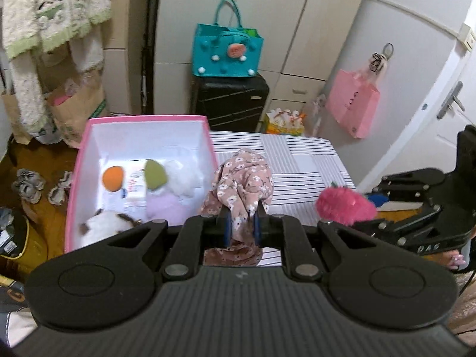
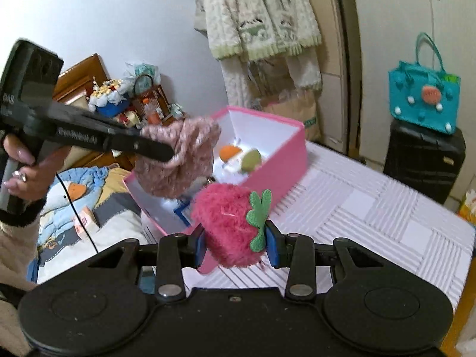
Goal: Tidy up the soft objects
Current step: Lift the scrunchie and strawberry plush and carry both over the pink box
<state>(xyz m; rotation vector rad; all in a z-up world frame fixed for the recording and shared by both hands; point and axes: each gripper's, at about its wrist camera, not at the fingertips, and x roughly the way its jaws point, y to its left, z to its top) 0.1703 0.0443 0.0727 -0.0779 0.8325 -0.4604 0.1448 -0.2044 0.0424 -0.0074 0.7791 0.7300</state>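
My left gripper [image 1: 241, 223] is shut on a pink floral cloth [image 1: 242, 183] that hangs bunched between its blue pads. From the right wrist the same cloth [image 2: 178, 160] dangles above the near end of the pink box [image 2: 276, 157], held by the left gripper [image 2: 169, 151]. My right gripper [image 2: 236, 242] is shut on a fuzzy pink strawberry plush [image 2: 226, 223] with a green felt leaf, above the striped mattress. That strawberry [image 1: 345, 205] shows at the right of the left wrist view. The pink box [image 1: 78, 178] with white inside holds several soft toys, among them an orange one [image 1: 113, 178] and a green one [image 1: 154, 174].
A striped white mattress [image 1: 303, 160] lies right of the box. A black suitcase [image 1: 232, 101] carries a teal bag [image 1: 226, 50] by the wardrobe. A pink bag [image 1: 352, 104] hangs near the door. Paper bags and a fluffy robe [image 1: 50, 12] stand at the left. A person's hand [image 2: 23, 166] grips the left handle.
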